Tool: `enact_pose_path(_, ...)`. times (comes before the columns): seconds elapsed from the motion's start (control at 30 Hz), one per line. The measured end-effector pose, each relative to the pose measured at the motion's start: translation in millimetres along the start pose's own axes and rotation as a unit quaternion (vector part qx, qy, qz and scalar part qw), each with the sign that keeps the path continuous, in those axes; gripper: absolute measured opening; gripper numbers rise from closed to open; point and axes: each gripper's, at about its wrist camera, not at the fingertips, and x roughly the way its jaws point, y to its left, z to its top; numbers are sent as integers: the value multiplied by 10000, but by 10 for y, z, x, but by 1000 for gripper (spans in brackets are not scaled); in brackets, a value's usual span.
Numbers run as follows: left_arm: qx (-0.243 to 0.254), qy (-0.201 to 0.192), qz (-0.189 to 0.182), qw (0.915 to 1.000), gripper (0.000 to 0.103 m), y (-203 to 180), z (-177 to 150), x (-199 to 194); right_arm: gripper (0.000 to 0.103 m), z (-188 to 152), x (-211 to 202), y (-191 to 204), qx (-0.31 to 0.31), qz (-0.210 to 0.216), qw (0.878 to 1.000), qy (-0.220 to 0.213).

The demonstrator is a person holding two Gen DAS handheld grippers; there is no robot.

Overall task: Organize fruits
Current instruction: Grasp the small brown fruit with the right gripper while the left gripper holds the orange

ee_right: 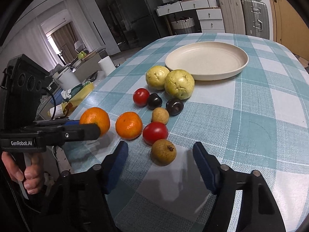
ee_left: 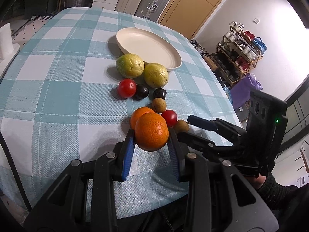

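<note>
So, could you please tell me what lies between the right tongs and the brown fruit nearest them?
Nothing: in the right wrist view, only bare checked tablecloth separates the open right tongs from the brown fruit.

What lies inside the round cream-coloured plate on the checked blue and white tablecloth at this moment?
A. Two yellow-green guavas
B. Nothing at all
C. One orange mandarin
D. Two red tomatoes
B: the round cream-coloured plate shows only its bare inside in both views, while the two yellow-green guavas sit on the cloth just in front of its rim and the other fruits lie nearer the grippers.
</note>
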Motion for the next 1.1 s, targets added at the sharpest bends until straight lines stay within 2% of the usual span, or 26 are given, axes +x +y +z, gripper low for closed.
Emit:
enact_pose_path(0.3, 39, -19, 20, 10000, 30, -25, 8, -16, 35, -33, 52, -14, 46, 66, 9999, 126)
enact_pose_path(0.43, 35, -20, 43, 10000, 30, -27, 20, -13, 29, -41, 41, -106, 236, 148, 9996, 90)
enact_pose_path(0.77, 91, 30, 82, 9999, 30, -67, 29, 30, 28, -71, 9, -126, 231, 249, 9994, 39)
enact_pose_path(1.1, 126, -109, 187, 9997, 30, -15, 290, -36, 28, 60, -242, -236, 335, 306, 9982, -399)
